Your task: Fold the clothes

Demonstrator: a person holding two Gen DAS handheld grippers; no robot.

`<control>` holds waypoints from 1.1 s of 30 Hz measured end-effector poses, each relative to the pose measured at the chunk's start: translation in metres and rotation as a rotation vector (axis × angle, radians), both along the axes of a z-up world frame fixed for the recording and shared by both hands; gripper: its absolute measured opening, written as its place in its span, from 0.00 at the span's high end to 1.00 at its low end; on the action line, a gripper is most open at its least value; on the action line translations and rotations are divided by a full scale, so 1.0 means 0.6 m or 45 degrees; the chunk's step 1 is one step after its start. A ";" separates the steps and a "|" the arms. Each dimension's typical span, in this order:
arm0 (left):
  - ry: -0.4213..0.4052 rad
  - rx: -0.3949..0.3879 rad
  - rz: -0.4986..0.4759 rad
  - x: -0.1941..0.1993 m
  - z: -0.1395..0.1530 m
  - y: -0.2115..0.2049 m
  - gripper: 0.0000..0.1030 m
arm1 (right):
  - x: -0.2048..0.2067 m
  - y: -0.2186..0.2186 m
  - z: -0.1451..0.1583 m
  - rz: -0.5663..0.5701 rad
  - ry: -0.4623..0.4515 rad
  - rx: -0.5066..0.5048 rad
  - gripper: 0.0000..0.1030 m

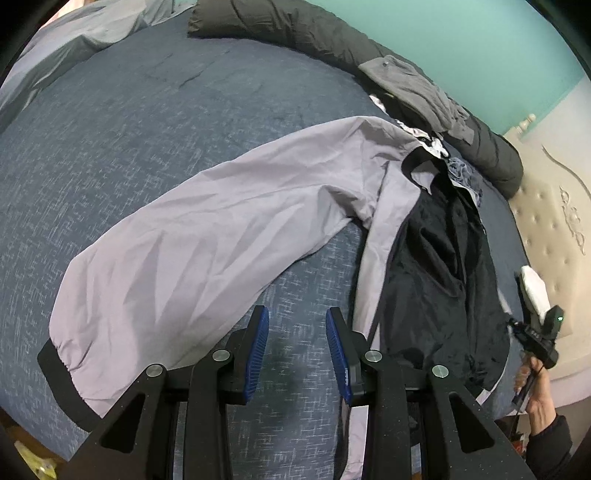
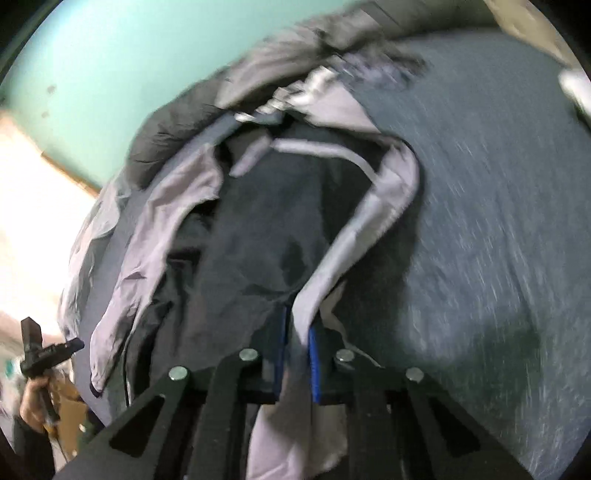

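Observation:
A lilac jacket [image 1: 221,229] with a black lining [image 1: 443,277] lies open on a blue bedspread [image 1: 147,129]. Its sleeve stretches out to the left and ends in a black cuff [image 1: 59,373]. My left gripper [image 1: 296,314] hovers open over bare bedspread, between the sleeve and the jacket's front edge, with nothing between its blue pads. In the blurred right wrist view, my right gripper [image 2: 297,325] is shut on the jacket's lilac front edge [image 2: 354,236], and the fabric runs up from the pads beside the dark lining [image 2: 258,229].
A dark grey duvet [image 1: 314,33] and a heap of other clothes [image 1: 417,88] lie along the far side under a teal wall [image 1: 461,44]. A beige padded headboard [image 1: 546,229] stands at the right. A person's hand [image 1: 539,391] holds a black handle there.

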State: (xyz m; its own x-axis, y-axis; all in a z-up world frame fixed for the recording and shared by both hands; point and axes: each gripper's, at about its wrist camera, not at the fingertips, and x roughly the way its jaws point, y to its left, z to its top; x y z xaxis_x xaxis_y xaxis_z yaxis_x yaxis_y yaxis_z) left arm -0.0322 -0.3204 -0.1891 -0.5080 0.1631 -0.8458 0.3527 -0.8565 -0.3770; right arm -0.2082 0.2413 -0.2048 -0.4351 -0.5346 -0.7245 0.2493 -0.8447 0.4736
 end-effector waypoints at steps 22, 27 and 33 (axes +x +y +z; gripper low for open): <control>-0.021 0.014 -0.047 0.023 0.000 0.006 0.66 | 0.095 -0.330 -0.023 0.689 -0.012 0.103 0.67; -0.005 0.021 -0.048 0.021 0.004 0.009 0.63 | 0.100 -0.228 0.024 0.634 0.037 0.002 0.54; 0.004 0.044 -0.052 0.015 0.004 0.020 0.55 | 0.076 -0.089 0.047 0.421 0.082 0.121 0.36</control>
State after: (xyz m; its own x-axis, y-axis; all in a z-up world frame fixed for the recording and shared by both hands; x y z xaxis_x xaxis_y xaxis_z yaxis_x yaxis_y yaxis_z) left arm -0.0235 -0.3082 -0.1866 -0.5031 0.2127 -0.8377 0.3163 -0.8567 -0.4075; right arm -0.1623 0.1882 -0.1769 -0.2962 -0.5857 -0.7544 0.5435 -0.7529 0.3711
